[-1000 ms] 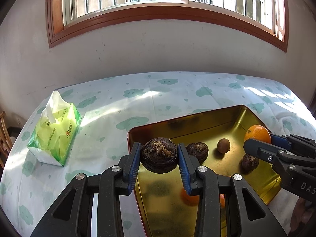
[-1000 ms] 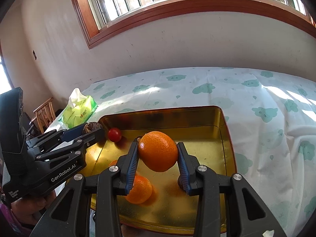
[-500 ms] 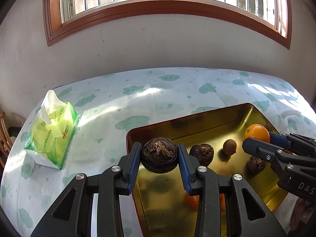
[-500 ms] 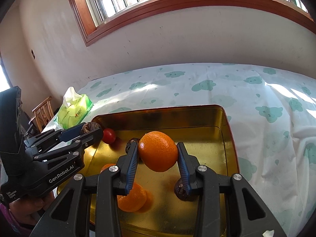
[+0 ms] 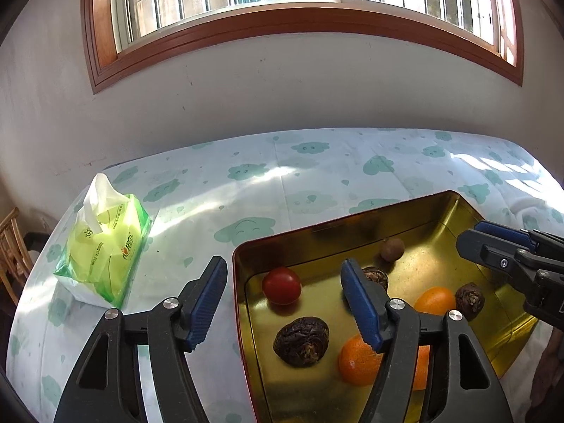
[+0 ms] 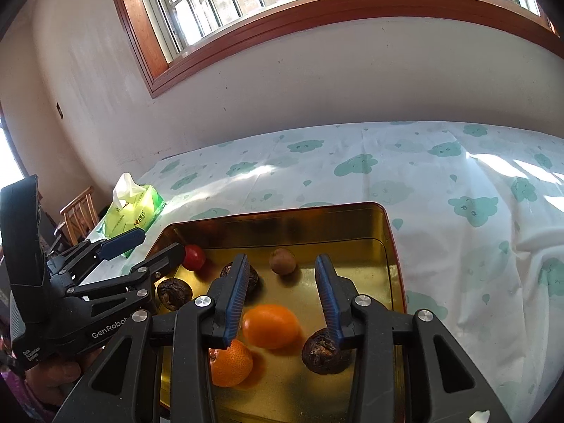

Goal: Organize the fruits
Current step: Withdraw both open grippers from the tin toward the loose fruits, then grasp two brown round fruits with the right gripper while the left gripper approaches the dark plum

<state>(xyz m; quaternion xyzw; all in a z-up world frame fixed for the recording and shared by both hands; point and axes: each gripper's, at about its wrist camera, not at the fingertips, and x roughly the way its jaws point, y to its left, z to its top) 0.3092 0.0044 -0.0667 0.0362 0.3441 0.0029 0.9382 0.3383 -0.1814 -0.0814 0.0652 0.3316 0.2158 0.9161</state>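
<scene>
Home room: cloud-print white tablecloth (image 5: 317, 176), wood-framed barred window (image 5: 282, 7), green tissue pack (image 5: 105, 246), wooden chair (image 6: 79, 215) far left.

The fruits (image 6: 270, 325) lie in the tray (image 6: 386, 246), the tissue pack (image 5: 105, 243) to its left.

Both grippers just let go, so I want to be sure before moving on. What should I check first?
1. Left gripper open, empty: ok.
2. Right gripper open, empty: ok.
3. Dropped orange resting inside the tray: ok.
4. Dark wrinkled fruit resting in the tray: ok.
5. Fruit left outside the tray: none seen, though the table's near side is hidden: cannot tell.
6. Tissue pack apart from the tray: ok.
</scene>
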